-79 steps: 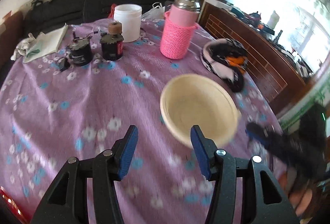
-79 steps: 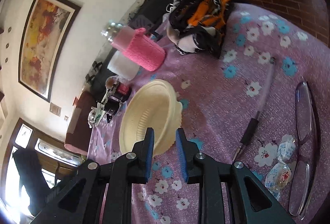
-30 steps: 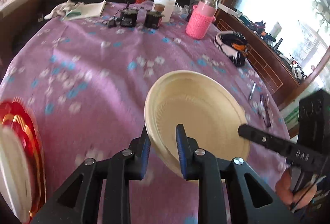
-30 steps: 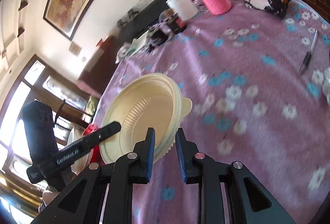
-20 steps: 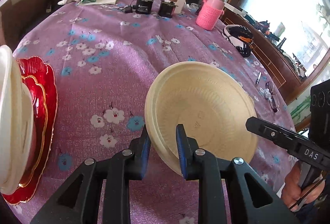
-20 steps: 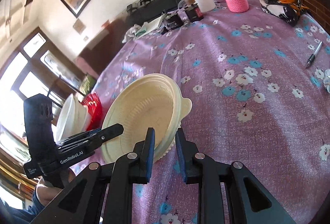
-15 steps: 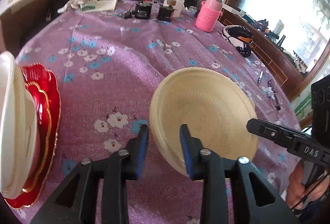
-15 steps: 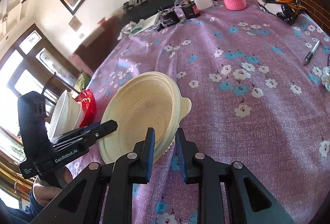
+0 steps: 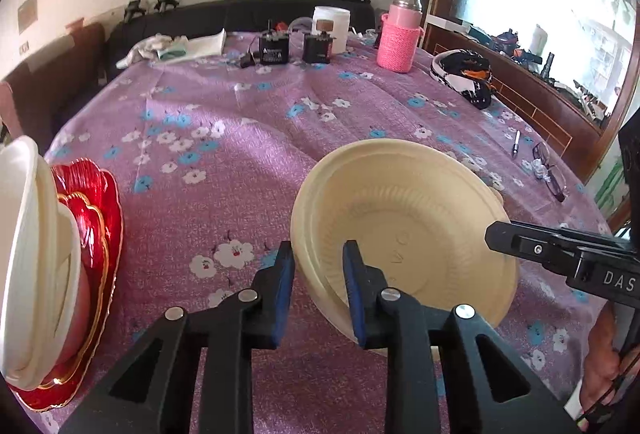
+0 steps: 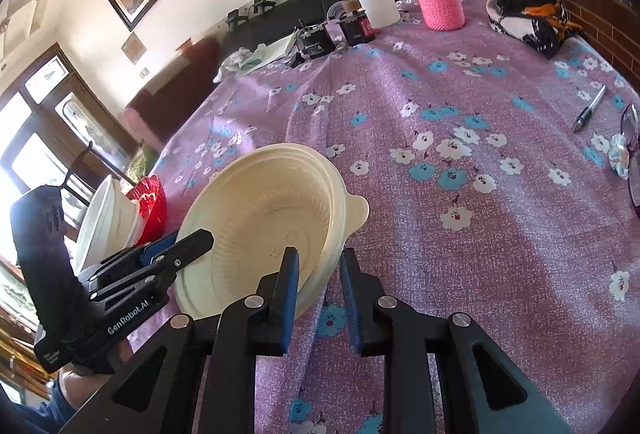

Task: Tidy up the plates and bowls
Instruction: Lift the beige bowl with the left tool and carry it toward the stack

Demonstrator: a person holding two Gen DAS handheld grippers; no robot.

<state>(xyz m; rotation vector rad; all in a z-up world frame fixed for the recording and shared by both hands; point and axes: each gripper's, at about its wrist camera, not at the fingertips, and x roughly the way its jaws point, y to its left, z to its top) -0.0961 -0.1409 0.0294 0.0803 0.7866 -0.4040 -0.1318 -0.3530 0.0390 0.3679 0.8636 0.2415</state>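
A cream plastic bowl (image 9: 400, 234) hangs tilted above the purple flowered tablecloth (image 9: 240, 154), held from two sides. My left gripper (image 9: 319, 286) has its jaws closing, and its blue pads press on the bowl's near rim. My right gripper (image 10: 318, 286) is shut on the opposite rim of the same bowl (image 10: 264, 218), next to its small tab handle. At the table's left edge, white bowls (image 9: 28, 254) lie stacked on red gold-edged plates (image 9: 96, 218), close beside the held bowl. The stack of white bowls (image 10: 104, 218) also shows in the right wrist view.
At the far side stand a pink knitted bottle (image 9: 400, 38), a white jar (image 9: 330, 22) and two black boxes (image 9: 274, 50). A patterned cloth bundle (image 9: 464, 74), a pen (image 9: 516, 144) and glasses (image 9: 550, 170) lie to the right. A person's hand (image 9: 604, 346) holds the right gripper.
The bowl left the table's right side and travelled left with both grippers, bringing the red and white stack into view. The left jaws widened briefly, then narrowed again on the rim.
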